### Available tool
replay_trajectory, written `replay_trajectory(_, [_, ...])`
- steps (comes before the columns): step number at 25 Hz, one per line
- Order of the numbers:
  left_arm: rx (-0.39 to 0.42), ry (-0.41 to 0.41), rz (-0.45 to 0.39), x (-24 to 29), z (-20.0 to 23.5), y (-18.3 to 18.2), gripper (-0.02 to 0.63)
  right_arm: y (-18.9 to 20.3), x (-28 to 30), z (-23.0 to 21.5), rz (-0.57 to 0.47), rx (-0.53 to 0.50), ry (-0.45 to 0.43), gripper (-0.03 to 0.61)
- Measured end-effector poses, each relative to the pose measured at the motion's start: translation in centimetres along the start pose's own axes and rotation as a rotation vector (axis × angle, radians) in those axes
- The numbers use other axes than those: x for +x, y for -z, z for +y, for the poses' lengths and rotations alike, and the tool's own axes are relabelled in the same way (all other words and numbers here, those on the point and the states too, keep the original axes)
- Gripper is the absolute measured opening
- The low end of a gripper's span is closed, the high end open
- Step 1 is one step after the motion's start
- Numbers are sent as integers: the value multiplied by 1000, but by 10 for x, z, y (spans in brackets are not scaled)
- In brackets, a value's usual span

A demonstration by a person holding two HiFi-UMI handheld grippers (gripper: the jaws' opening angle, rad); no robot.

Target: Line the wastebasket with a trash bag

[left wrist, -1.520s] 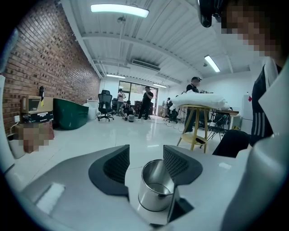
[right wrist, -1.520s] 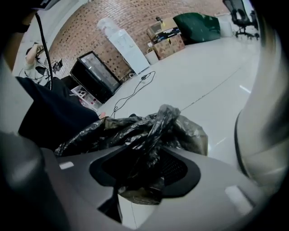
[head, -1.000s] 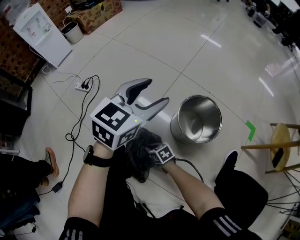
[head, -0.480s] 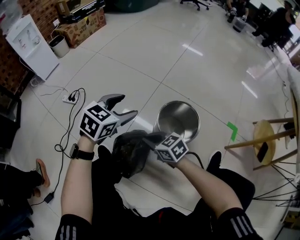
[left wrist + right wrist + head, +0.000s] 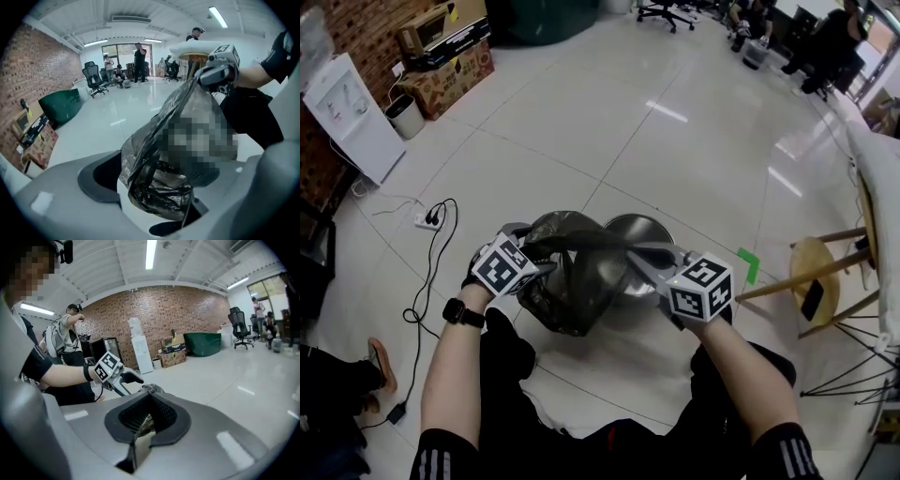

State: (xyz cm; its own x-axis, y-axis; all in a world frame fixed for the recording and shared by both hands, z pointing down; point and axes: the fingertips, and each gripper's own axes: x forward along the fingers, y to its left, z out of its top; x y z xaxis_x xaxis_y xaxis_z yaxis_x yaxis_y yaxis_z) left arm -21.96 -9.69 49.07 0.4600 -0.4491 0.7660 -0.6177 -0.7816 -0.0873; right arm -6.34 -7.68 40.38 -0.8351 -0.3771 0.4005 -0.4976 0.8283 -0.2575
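Note:
A crumpled black trash bag (image 5: 581,277) hangs in front of the steel wastebasket (image 5: 642,230) and hides most of it. My right gripper (image 5: 635,253) is shut on the bag's upper edge. In the right gripper view a scrap of the bag (image 5: 151,389) shows past the closed pads of the right gripper (image 5: 147,416). My left gripper (image 5: 536,251) is at the bag's left side and its jaws are opening. In the left gripper view the bag (image 5: 159,187) hangs loose inside the wide gap of the left gripper (image 5: 185,159); the pads do not press on it.
A white water dispenser (image 5: 342,112) and cardboard boxes (image 5: 441,47) stand at the far left wall. A power strip with cable (image 5: 428,217) lies on the tiled floor to the left. A wooden stool (image 5: 820,272) and a green tape mark (image 5: 748,264) are to the right.
The right gripper has risen and swung right with the bag, stretching it out. The left gripper has sunk beside the bag and its jaws have spread wider.

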Motion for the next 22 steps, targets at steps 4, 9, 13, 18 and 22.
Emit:
replay_trajectory(4, [46,-75,-31,-1,10,-23,384,-18,-39,-23,-59,2,62,6])
replay_trajectory(9, [138,-48,-50,6,-15,-56,174,-18,-81,-55,-96,18,149,6])
replay_trajectory(13, [172,0,-121,11,-39,-89,3,-16,-108,-81,-124,36,229,6])
replay_trajectory(18, [132,88,-240,22,-70,-139,2,-21,-150,-113,-151,55,336,6])
replay_trajectory(22, [28,178,-270,47,-85,-152,1,-17,-171,-133,-138,25,414,6])
